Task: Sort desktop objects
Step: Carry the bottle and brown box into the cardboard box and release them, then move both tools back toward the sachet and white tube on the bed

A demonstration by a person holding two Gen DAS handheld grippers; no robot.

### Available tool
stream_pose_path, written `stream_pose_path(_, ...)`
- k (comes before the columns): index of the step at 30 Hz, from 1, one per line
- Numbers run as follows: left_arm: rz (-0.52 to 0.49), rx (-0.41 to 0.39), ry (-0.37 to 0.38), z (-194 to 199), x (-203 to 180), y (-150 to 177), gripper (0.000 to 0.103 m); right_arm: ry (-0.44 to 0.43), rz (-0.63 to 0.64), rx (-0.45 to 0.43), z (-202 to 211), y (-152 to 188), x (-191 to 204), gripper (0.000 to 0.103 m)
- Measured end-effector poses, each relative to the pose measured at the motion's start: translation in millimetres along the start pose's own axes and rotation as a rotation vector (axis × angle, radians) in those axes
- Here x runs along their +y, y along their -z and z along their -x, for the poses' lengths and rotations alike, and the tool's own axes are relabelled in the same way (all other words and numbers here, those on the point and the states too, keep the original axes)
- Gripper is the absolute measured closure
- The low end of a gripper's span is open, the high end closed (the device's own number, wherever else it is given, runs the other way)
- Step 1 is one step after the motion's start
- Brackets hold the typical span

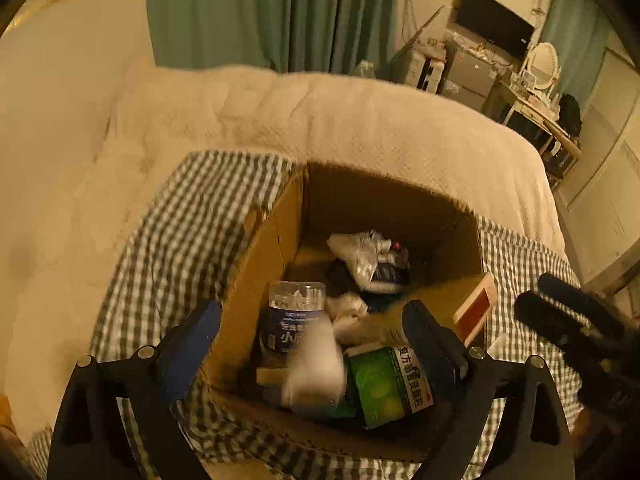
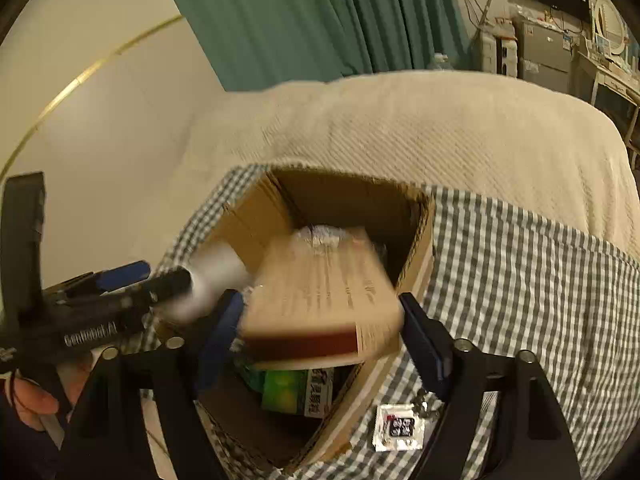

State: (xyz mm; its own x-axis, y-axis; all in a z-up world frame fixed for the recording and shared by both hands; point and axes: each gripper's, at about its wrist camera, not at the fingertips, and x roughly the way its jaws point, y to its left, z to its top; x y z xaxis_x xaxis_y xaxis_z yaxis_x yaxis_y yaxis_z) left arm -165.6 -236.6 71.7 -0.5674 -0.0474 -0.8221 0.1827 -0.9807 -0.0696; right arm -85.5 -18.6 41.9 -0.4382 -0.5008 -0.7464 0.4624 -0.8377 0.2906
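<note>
An open cardboard box (image 1: pixel 276 240) sits on a checked cloth (image 1: pixel 180 216). My left gripper (image 1: pixel 312 338) hangs over its near end, jaws wide open. Between them is a blurred white bottle-like thing (image 1: pixel 316 364), clear of both pads, above a cotton swab jar (image 1: pixel 294 304) and a green medicine carton (image 1: pixel 384 384). My right gripper (image 2: pixel 324 336) is open over the cardboard box (image 2: pixel 248 224). A blurred tan carton with a red side (image 2: pixel 320 300) lies loose between its fingers. Each gripper shows in the other's view: the right gripper (image 1: pixel 540 296) and the left gripper (image 2: pixel 160 274).
Crumpled plastic bags (image 1: pixel 368 260) lie at the box's far end. A small foil packet (image 2: pixel 396 426) rests on the checked cloth (image 2: pixel 520 280) right of the box. A cream quilt (image 1: pixel 320 120) lies behind, green curtains (image 1: pixel 272 12) beyond. A hand (image 2: pixel 32 400) holds the left gripper.
</note>
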Motion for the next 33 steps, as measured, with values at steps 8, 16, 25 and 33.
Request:
stream_pose_path(8,-0.037,0.039,0.012,12.1,-37.3,13.5,0.008,0.039,0.006,-0.061,45.1,0.9,-14.3,0.021)
stream_pose_path(16,-0.021,0.020,0.063,53.0,-82.4,21.4,0.008,0.121,-0.006,-0.052,103.3,24.5,-55.1,0.021)
stream_pose_path(25,-0.111,0.011,0.037,74.3,-149.7,53.6,0.008,0.200,-0.076,-0.051,151.6,60.5,-109.5,0.021)
stream_pose_path(33,-0.113,0.017,-0.002,38.8,-185.3,123.3,0.008,0.252,-0.046,-0.017,158.8,81.5,-130.1,0.021)
